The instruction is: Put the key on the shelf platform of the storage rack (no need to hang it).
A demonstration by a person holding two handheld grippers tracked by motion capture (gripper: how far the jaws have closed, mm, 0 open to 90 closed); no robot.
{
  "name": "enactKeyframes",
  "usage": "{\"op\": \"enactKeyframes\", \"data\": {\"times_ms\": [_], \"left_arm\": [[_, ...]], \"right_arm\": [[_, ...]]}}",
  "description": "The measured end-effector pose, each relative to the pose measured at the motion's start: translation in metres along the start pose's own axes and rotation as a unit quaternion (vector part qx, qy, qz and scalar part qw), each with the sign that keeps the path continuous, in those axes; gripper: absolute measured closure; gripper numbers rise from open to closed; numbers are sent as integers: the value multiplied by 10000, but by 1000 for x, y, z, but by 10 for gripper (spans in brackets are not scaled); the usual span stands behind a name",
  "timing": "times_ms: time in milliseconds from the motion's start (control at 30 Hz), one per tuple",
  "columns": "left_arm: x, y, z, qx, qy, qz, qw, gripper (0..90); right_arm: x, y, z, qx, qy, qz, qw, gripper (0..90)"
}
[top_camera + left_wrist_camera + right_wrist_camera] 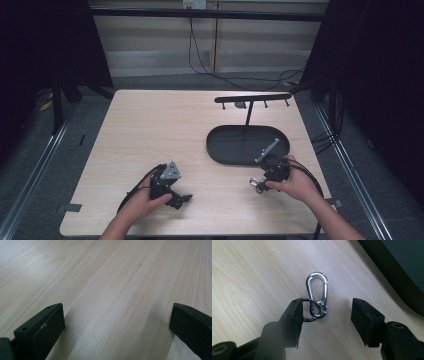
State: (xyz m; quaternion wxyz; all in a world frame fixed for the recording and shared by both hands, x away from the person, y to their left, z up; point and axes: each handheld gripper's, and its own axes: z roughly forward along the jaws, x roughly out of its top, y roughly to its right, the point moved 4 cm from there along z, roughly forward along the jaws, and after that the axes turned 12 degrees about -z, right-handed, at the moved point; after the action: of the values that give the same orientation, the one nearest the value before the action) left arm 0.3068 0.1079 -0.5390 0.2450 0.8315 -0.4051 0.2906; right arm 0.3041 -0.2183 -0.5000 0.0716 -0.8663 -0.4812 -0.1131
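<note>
High view: left gripper [186,198] rests on the wooden table [150,130]; right gripper [256,184] sits just before the black oval tray [220,150].

Left gripper view: jaws wide apart over bare wood.

Right gripper view: jaws partly open, nothing clamped; the silver carabiner [318,293] (with its small ring) lies on the table between them, ring beside one pad.

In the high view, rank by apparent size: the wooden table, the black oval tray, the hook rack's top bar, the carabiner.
1. wooden table
2. black oval tray
3. top bar
4. carabiner, tiny beside the right gripper
</note>
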Motion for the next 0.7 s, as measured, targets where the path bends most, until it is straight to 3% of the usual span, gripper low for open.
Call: {"op": "enactKeyframes", "data": {"times_ms": [233, 300, 467, 567, 600, 633, 700], "left_arm": [[0, 0, 0, -1, 0, 1, 10000, 0], [0, 0, 0, 0, -1, 1, 10000, 0], [0, 0, 0, 0, 1, -1, 10000, 0], [0, 0, 0, 0, 0, 0, 10000, 0], [0, 0, 0, -1, 3, -2, 10000, 0], [0, 0, 0, 1, 0, 0, 10000, 0], [0, 0, 0, 0, 1, 2, 10000, 0]], "right_arm": [[8, -3, 6, 59, -105, -106, 9999, 515], [9, -3, 10, 66, -213, -179, 9996, 551], [13, -5, 10, 103, -192, -175, 9996, 720], [14, -5, 9, 48, -284, -235, 9993, 735], [15, -6, 9, 55, -284, -230, 9993, 744], [15, -6, 6, 56, -262, -215, 9994, 821], [19, -5, -4, 133, -23, -104, 9999, 828]]}}
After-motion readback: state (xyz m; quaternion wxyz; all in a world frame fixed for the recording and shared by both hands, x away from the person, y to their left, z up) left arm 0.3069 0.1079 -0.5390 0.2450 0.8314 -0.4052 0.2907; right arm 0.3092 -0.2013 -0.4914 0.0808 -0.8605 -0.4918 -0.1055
